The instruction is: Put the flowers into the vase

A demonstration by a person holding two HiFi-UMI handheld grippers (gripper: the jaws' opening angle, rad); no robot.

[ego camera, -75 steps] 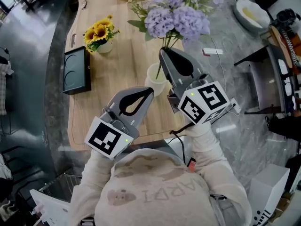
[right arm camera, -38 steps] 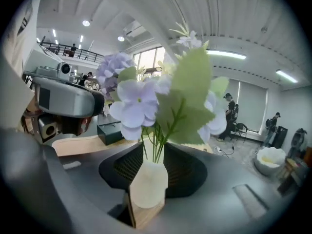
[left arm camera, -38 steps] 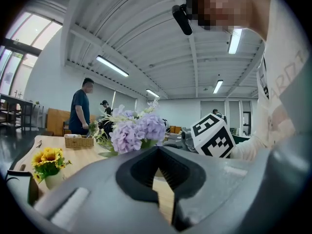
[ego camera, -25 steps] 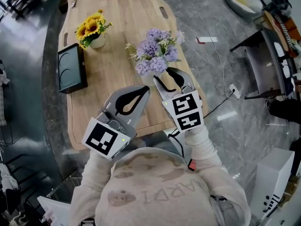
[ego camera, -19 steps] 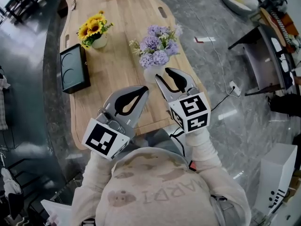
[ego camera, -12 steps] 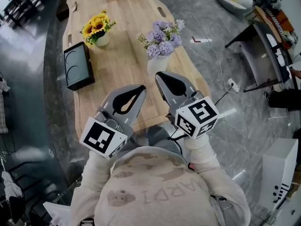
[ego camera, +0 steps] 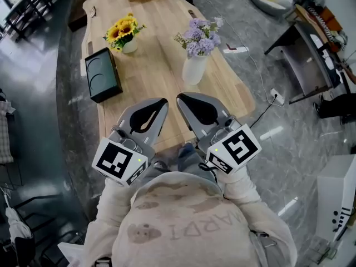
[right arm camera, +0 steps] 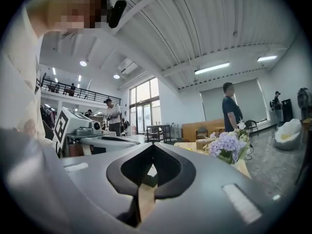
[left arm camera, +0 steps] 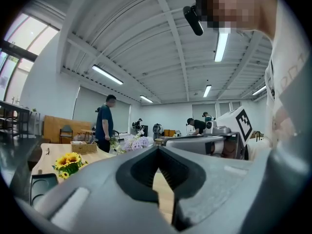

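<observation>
Backed away from the vase (ego camera: 193, 71), the right tool (ego camera: 179, 98) has just closed on nothing; the left tool (ego camera: 164, 101) is likewise pressed together. The flowers (ego camera: 200, 33) sit in it on the counter (ego camera: 150, 77), apparently upright, blooms topmost.

The right gripper (ego camera: 180, 97) no longer holds the purple flowers (ego camera: 201, 33) — they now stand on their own in the white vase (ego camera: 193, 71). Its jaws, wide apart beside the vase a second ago, have just been closing and now meet with nothing between them. It and the left gripper (ego camera: 163, 101) are both drawn back toward the person — well clear of the vase.
</observation>
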